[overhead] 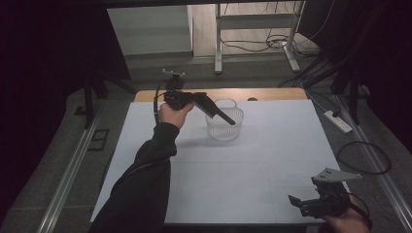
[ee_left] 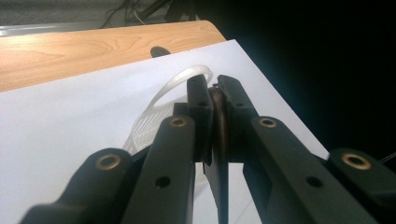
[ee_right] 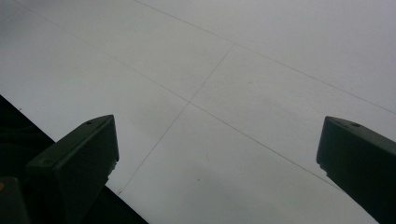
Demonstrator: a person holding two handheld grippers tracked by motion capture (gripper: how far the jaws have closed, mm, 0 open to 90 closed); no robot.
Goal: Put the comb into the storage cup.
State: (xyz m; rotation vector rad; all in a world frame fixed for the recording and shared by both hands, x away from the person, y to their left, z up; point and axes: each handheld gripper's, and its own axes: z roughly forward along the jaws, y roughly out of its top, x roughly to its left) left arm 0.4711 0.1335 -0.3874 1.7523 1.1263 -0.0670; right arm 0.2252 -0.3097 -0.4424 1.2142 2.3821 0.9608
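My left gripper (overhead: 232, 121) pinches thin brown disc (ee_left: 218, 122) over basket (overhead: 224, 127); centre above rim, then release; right gripper (overhead: 295, 201) agape, idle

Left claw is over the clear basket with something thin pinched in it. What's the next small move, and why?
Probably lower the left claw a little further into the clear basket, then open it. Its jaws are shut on a thin brownish disc-like piece, too small to identify, and the tips hang over the basket's mouth, so a release should drop it inside. The right claw rests open near the table's front edge.
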